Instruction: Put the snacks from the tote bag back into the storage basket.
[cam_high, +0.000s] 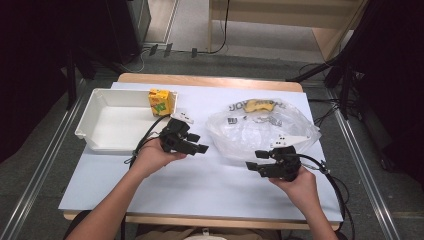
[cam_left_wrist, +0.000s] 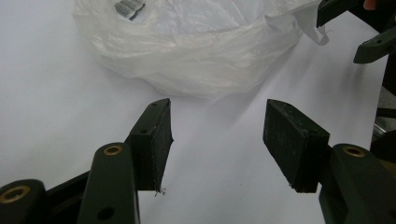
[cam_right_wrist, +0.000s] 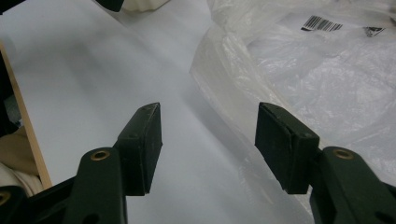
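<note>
From above, your left gripper (cam_high: 196, 142) and right gripper (cam_high: 256, 161) hang over the table (cam_high: 200, 185), a clear plastic bag (cam_high: 260, 130) between and beyond them; a yellow carton (cam_high: 162, 101) sits in the white tray (cam_high: 107, 125) behind your left gripper.

Left gripper view: your jaws gape wide, empty, bag (cam_left_wrist: 196, 51) just ahead.

Right gripper view: jaws wide apart, empty, bag (cam_right_wrist: 327, 79) ahead to their right.

One tray (cam_high: 87, 127), one carton (cam_high: 162, 101), one bag (cam_high: 260, 131)
</note>
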